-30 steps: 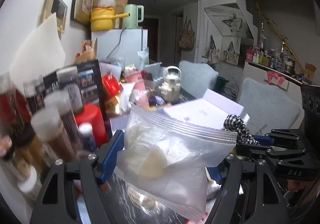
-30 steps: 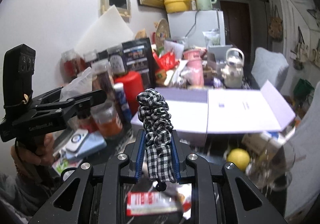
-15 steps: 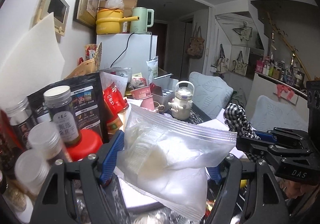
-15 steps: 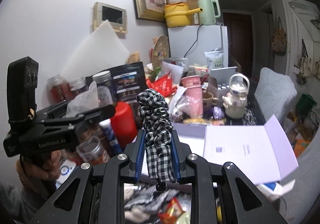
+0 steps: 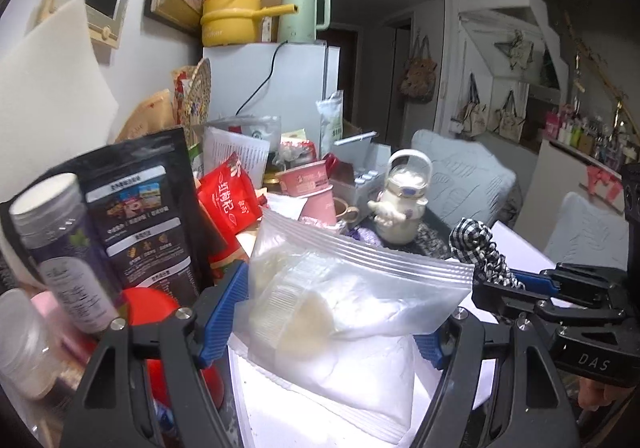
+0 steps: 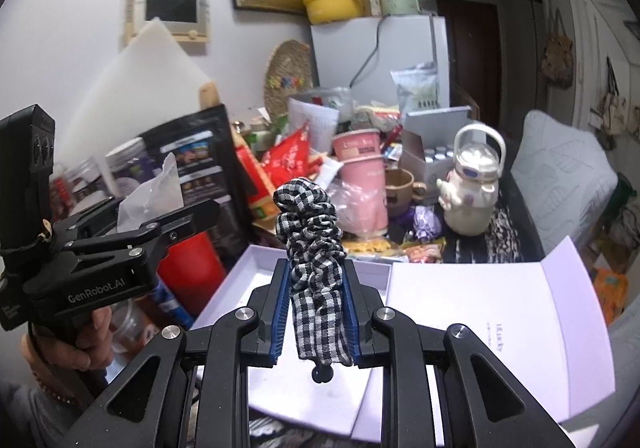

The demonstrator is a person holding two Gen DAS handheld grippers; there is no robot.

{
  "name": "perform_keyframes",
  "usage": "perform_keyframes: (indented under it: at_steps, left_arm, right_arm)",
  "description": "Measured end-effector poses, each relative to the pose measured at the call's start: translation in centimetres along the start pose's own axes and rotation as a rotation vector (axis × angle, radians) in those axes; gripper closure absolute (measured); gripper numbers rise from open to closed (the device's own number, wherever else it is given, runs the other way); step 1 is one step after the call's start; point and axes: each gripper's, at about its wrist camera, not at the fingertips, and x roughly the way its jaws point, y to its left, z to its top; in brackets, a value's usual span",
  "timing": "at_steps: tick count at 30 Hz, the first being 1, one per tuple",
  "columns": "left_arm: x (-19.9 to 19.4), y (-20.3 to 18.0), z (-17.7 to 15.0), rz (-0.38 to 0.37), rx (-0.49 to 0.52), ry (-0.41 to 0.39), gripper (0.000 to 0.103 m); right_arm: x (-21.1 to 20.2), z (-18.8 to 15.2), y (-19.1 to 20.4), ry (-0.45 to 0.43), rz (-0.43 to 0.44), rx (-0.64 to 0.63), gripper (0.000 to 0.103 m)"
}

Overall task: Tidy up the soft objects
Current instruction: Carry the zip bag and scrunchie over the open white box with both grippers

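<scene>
Left tool (image 5: 326,322): blue pads pressed against both sides of a clear zip bag (image 5: 348,304) — the bag is pinched between them and held up off the counter.
Zip bag: zip strip on top, running from upper left down to the right; pale soft contents show through the plastic, not identifiable.
Right tool (image 6: 316,312): blue pads closed on a black-and-white checked scrunchie (image 6: 314,248); the fabric stands upright between the fingers, its bunched top rising above the fingertips.
Tool relation: in the left wrist view the right tool (image 5: 516,288) sits just beside the bag's right corner, scrunchie (image 5: 478,252) near the zip strip; whether they touch cannot be told.
Below the tools: an open white box (image 6: 304,280) with its lid (image 6: 492,332) folded flat to the right — it lies under the scrunchie and under the bag.
Left of the box: red canister (image 6: 192,272), black printed pouch (image 5: 144,216), white-capped jar (image 5: 60,248).
Behind the box: pink cups (image 6: 360,176), white teapot (image 6: 472,192), grey carton of small bottles (image 6: 430,152).
Background: white fridge (image 5: 280,88) carrying a yellow pot (image 5: 232,18) and a pale green kettle (image 5: 304,14).
</scene>
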Motion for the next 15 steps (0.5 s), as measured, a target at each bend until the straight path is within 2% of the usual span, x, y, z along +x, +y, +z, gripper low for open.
perform_keyframes:
  at_steps: [15]
  left_arm:
    - [6.9,-0.3,-1.9,0.071,0.078,0.124,0.029]
  right_arm:
    - [7.5,-0.1,-2.5,0.123,-0.015,0.027,0.079]
